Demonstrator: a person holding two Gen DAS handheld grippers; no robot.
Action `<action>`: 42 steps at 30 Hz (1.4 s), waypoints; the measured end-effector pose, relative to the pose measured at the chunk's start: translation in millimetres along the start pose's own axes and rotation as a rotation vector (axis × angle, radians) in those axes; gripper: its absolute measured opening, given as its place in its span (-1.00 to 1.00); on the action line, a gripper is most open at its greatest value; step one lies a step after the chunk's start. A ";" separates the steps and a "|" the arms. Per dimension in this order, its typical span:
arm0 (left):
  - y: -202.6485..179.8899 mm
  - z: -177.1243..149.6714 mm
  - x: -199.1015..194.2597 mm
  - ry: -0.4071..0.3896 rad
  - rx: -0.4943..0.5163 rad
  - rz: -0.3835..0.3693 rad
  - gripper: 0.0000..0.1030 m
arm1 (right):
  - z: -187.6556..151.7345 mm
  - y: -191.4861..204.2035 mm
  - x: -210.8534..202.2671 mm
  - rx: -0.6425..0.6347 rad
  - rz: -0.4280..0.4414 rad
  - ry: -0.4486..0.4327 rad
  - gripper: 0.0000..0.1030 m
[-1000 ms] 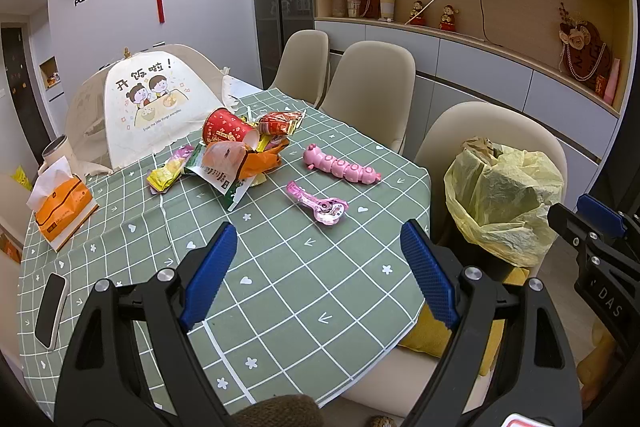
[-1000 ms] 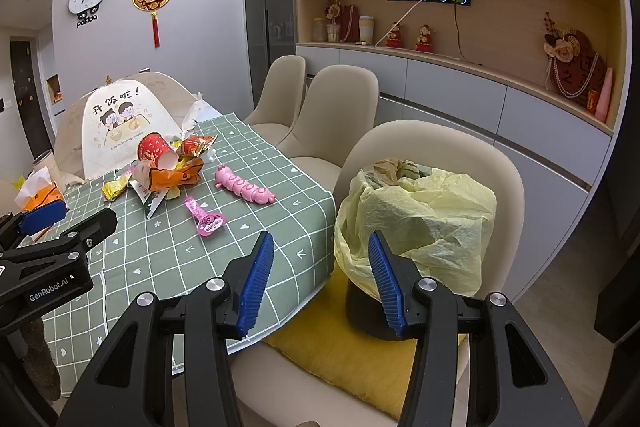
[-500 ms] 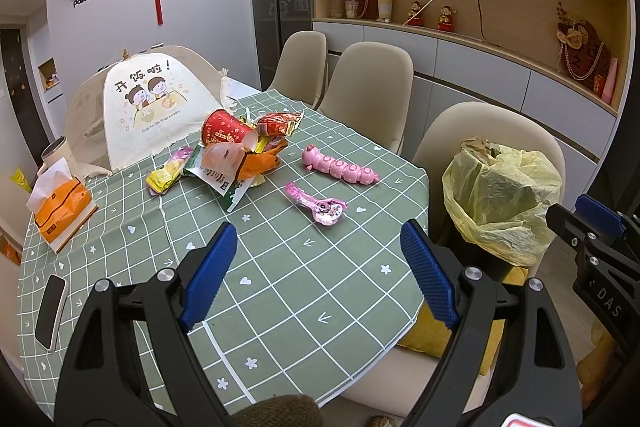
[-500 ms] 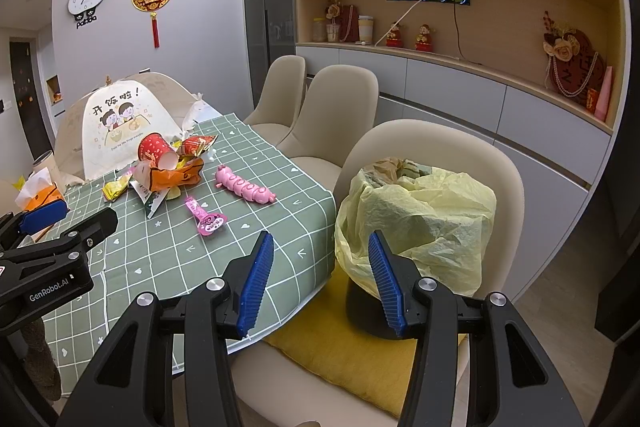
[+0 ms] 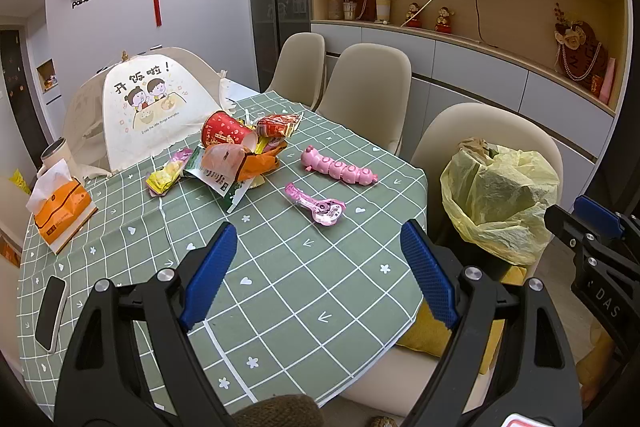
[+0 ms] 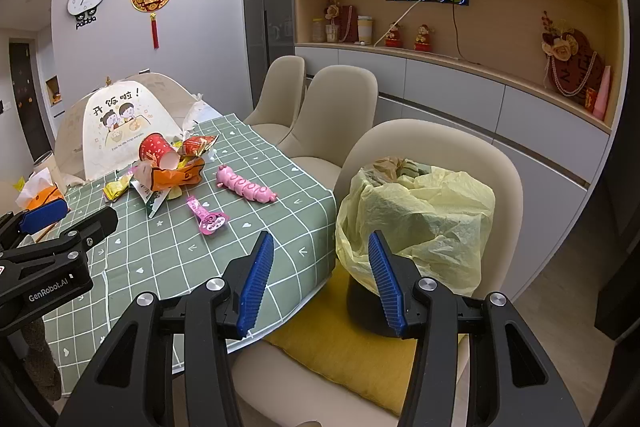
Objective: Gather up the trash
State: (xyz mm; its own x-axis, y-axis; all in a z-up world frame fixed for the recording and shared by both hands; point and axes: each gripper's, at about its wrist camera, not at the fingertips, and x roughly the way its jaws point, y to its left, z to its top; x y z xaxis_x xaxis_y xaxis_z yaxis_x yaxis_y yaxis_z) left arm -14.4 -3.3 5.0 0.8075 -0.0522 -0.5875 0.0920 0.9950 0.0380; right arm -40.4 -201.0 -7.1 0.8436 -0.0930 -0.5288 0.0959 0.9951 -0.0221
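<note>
L view only: phone (image 5: 50, 311); R view: bin's black base (image 6: 366, 307).

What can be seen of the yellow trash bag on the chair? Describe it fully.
The yellow trash bag is thin, crinkled, pale yellow plastic lining a dark bin whose base shows below it. It stands upright on a mustard cushion on the beige chair beside the table. Its mouth is open, with crumpled brownish and greenish waste showing at the top. Neither gripper touches it.
</note>
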 end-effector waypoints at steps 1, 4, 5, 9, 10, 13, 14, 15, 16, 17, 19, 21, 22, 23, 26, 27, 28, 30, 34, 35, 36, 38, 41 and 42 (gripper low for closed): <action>-0.1 0.0 0.0 0.000 0.000 0.000 0.55 | 0.0 0.0 0.0 0.000 0.000 0.000 -0.09; 0.1 -0.3 -0.7 0.000 0.003 -0.006 0.55 | -0.1 -0.2 0.0 0.000 0.000 0.000 -0.09; 1.5 -0.3 -0.7 0.000 0.004 -0.009 0.55 | -0.1 -0.2 0.1 0.000 0.000 0.000 -0.09; 5.0 0.7 2.0 0.003 0.002 -0.013 0.55 | -0.4 0.1 0.4 0.001 -0.002 0.002 -0.09; 6.0 0.7 2.8 0.003 0.001 -0.013 0.55 | -0.3 0.7 0.8 0.001 -0.003 0.002 -0.09; 10.0 2.8 7.5 0.000 -0.001 -0.012 0.55 | 0.7 1.9 3.5 0.001 -0.010 0.006 -0.09; 12.3 4.3 10.0 -0.001 0.000 -0.012 0.55 | 1.8 1.8 5.5 0.001 -0.012 0.006 -0.09; 15.1 5.8 12.9 -0.003 0.001 -0.012 0.55 | 3.4 3.1 7.5 0.002 -0.015 0.006 -0.09; 18.6 8.1 17.0 -0.006 0.001 -0.011 0.55 | 5.4 3.9 10.1 0.002 -0.016 0.007 -0.09; 21.8 9.4 20.1 -0.007 0.000 -0.008 0.55 | 7.2 4.5 13.2 0.004 -0.017 0.007 -0.09; 32.9 13.4 30.9 -0.003 -0.013 -0.017 0.55 | 11.5 6.3 22.4 0.007 -0.008 0.007 -0.09; 44.8 15.9 41.3 0.002 -0.023 -0.029 0.56 | 17.0 10.4 37.5 0.002 0.003 0.021 -0.09; 52.7 17.4 49.4 0.010 -0.023 -0.030 0.57 | 19.6 12.4 45.3 -0.002 0.011 0.030 -0.09; 58.5 18.3 55.3 0.015 -0.021 -0.031 0.57 | 21.7 16.8 58.6 -0.009 0.025 0.050 -0.09; 84.0 20.6 80.3 0.042 0.002 -0.027 0.59 | 25.0 31.9 93.5 -0.009 0.071 0.105 -0.09; 92.6 20.8 87.9 0.052 0.009 -0.032 0.60 | 25.7 37.7 104.8 -0.009 0.089 0.123 -0.09; 104.8 20.3 97.9 0.063 0.015 -0.036 0.64 | 26.6 45.6 117.9 -0.011 0.116 0.143 -0.09; 125.1 18.7 112.0 0.077 0.014 -0.038 0.65 | 28.1 62.1 138.6 -0.033 0.154 0.166 -0.09; 169.9 12.9 139.9 0.126 -0.038 -0.062 0.66 | 27.2 106.4 188.3 -0.104 0.234 0.239 -0.09; 182.8 11.1 147.4 0.138 -0.053 -0.064 0.67 | 26.4 112.4 196.1 -0.107 0.248 0.252 -0.09; 193.0 9.7 153.4 0.148 -0.062 -0.071 0.67 | 25.1 121.7 208.0 -0.109 0.264 0.269 -0.09; 211.1 6.5 163.5 0.156 -0.078 -0.087 0.69 | 20.8 136.8 227.7 -0.120 0.277 0.296 -0.09; 233.8 3.1 174.9 0.162 -0.099 -0.101 0.71 | 14.2 153.0 250.1 -0.149 0.281 0.321 -0.09; 241.5 2.6 179.2 0.165 -0.106 -0.101 0.71 | 12.7 157.3 256.8 -0.161 0.275 0.325 -0.09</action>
State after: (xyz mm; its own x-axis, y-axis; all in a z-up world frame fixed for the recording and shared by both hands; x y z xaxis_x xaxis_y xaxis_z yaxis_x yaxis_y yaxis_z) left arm 154.1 227.4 -88.9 0.6900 -0.1461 -0.7089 0.0984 0.9893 -0.1081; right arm 198.0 -68.8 -135.6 0.6143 0.1647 -0.7717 -0.2132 0.9762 0.0386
